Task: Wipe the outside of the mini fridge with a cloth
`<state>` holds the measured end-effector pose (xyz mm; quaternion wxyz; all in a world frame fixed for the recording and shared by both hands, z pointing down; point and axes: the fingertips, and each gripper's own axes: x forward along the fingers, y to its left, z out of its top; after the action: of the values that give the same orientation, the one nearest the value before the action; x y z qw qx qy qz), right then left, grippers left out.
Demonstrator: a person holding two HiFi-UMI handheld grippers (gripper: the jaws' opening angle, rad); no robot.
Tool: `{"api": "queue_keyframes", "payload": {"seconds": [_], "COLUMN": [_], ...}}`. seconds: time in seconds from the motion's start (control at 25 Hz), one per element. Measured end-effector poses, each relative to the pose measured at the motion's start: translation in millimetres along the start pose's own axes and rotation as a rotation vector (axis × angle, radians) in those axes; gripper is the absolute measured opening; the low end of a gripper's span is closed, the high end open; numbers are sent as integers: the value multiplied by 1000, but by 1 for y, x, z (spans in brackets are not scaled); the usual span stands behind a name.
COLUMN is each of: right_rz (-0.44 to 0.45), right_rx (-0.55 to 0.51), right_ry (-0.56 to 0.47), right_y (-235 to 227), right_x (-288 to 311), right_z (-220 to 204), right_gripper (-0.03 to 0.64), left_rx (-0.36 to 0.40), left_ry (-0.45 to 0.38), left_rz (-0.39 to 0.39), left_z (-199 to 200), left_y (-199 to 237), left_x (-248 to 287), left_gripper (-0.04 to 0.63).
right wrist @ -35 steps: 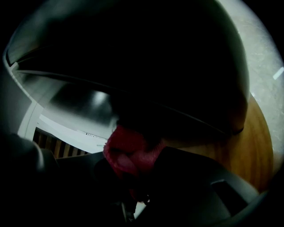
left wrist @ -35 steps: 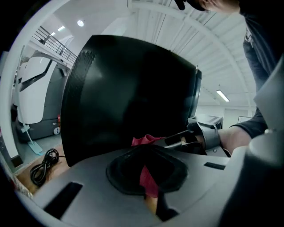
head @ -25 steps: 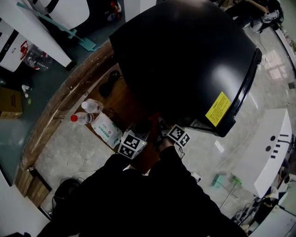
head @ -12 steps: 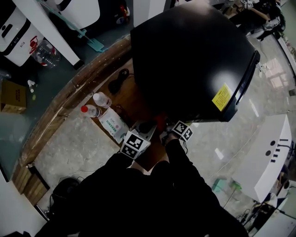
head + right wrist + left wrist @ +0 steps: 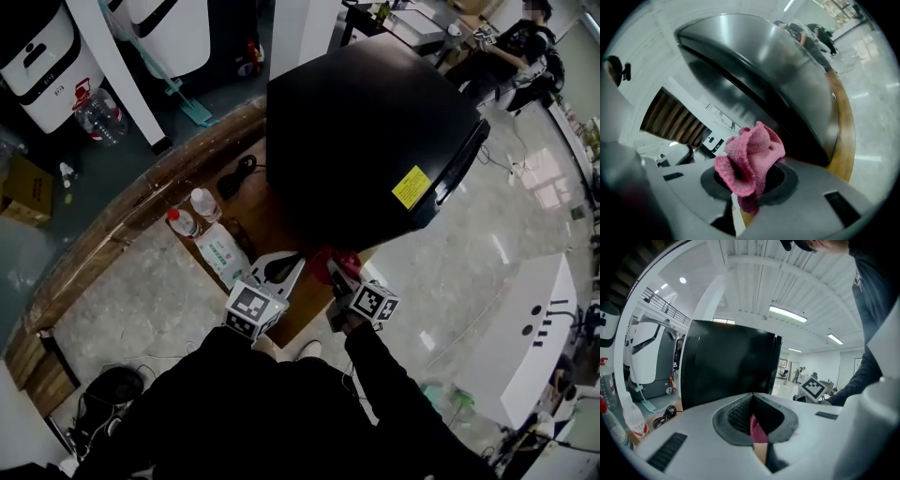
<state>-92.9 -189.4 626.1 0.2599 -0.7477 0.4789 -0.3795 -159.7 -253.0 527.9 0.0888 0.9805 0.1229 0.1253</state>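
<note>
The black mini fridge (image 5: 366, 141) stands on a wooden platform (image 5: 141, 202), with a yellow label (image 5: 411, 187) near its door edge. My right gripper (image 5: 339, 272) is shut on a bunched pink cloth (image 5: 335, 262), held just short of the fridge's near lower corner. In the right gripper view the cloth (image 5: 750, 159) bulges out of the right gripper (image 5: 747, 180) below the fridge's glossy side (image 5: 778, 70). My left gripper (image 5: 286, 267) sits beside it, jaws shut. In the left gripper view that left gripper (image 5: 752, 394) points up at the fridge (image 5: 726, 362); a pink sliver shows in the hollow behind its tips.
Two plastic bottles (image 5: 204, 203) and a white bag (image 5: 223, 255) lie on the platform left of the fridge, with a black cable (image 5: 239, 173) behind them. A water jug (image 5: 98, 111) and a cardboard box (image 5: 23, 187) sit at left. A white counter (image 5: 534, 328) is at right.
Both grippers have drawn back and down from the fridge's lower edge. The pink cloth now shows in the open between them. The head camera has pulled back and shifted.
</note>
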Motion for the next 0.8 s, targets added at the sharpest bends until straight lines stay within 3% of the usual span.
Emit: {"api": "queue_keyframes", "payload": {"seconds": [0.28,0.4,0.56,0.64,0.8], "right_rz": [206,307,339,342,340], "right_rx": [-430,-560,-751,-809,-815], "right_ry": [-73,-113,-101,-74,-71], "right_y": [114,160,181,182,184], "right_x": [-106,-153,-204,-225,-260], "right_z": [59,68,60,52,44], "right_gripper": [84,84,84,84,84], "left_rx": [22,32,67,76,75], "left_ry": [-98,-125,-149,-159,-179], "left_rz": [12,18,25,33,40], "left_z": [50,60,68,70,73], "left_y": [-82,-125,-178,-201,-238], "left_x": [-33,-48,-66,-72,-84], "left_gripper": [6,6,6,6,6]}}
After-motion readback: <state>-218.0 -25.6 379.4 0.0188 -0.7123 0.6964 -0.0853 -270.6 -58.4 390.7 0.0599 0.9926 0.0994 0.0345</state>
